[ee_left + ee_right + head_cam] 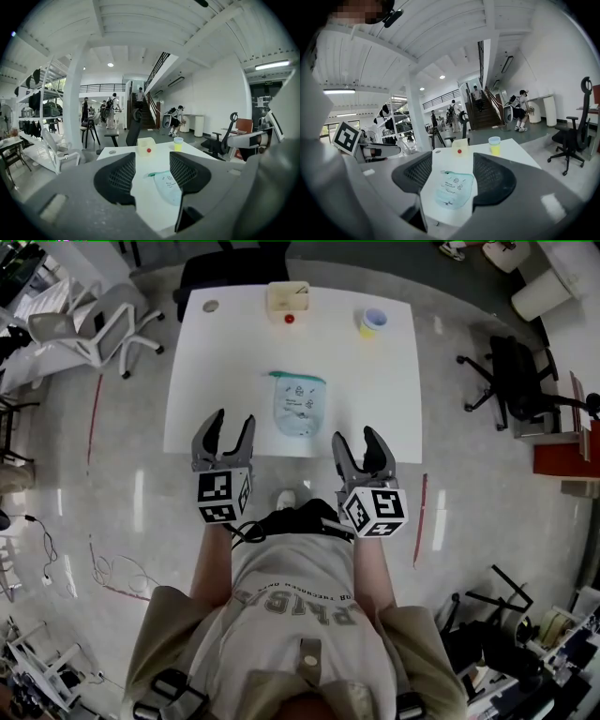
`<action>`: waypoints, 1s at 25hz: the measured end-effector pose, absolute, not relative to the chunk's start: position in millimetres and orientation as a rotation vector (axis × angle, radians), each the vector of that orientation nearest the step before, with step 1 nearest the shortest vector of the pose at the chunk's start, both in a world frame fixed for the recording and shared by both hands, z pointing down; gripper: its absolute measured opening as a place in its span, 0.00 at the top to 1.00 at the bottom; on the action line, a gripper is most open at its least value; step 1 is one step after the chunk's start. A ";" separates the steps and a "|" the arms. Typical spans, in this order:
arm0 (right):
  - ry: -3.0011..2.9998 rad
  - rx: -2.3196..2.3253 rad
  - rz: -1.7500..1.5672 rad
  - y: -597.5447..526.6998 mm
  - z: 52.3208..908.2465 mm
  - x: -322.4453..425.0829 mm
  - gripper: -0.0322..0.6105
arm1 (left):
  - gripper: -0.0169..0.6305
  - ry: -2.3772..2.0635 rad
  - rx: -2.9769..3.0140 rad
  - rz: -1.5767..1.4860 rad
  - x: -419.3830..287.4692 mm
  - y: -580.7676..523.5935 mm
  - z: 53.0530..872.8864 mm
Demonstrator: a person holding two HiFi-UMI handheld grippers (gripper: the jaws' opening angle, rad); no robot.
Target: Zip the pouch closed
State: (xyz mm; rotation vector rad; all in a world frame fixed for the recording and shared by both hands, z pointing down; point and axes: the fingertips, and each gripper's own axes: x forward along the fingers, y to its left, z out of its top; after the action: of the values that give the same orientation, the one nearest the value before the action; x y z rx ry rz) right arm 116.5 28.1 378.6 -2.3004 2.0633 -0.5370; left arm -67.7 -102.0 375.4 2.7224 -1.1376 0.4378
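The pouch [298, 407] is laid flat near the front edge of the white table [216, 371], its teal zip [298, 377] at the far end. The left gripper [233, 425] and right gripper [357, 442] are both held empty, jaws apart, at that front edge. The slider is too small to be made out, so it may be missed or pinched with fabric, and if the pouch is not pinned it could be dragged across the smooth top rather than zipped.

The head view looks steeply down on the desk [375, 418]; both gripper views face low across it from its near edge, sharing the pouch [452, 190].
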 end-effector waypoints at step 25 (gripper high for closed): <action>2.274 -2.137 -0.645 -107.5 409.6 218.4 0.56 | 0.61 -1.277 2.569 0.532 21.6 -200.0 410.0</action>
State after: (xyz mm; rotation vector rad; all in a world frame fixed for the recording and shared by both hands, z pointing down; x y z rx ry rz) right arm 218.4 -107.5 409.6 -2.1369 2.2739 -0.6446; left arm 21.6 -200.0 410.0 2.5691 -1.2771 0.5324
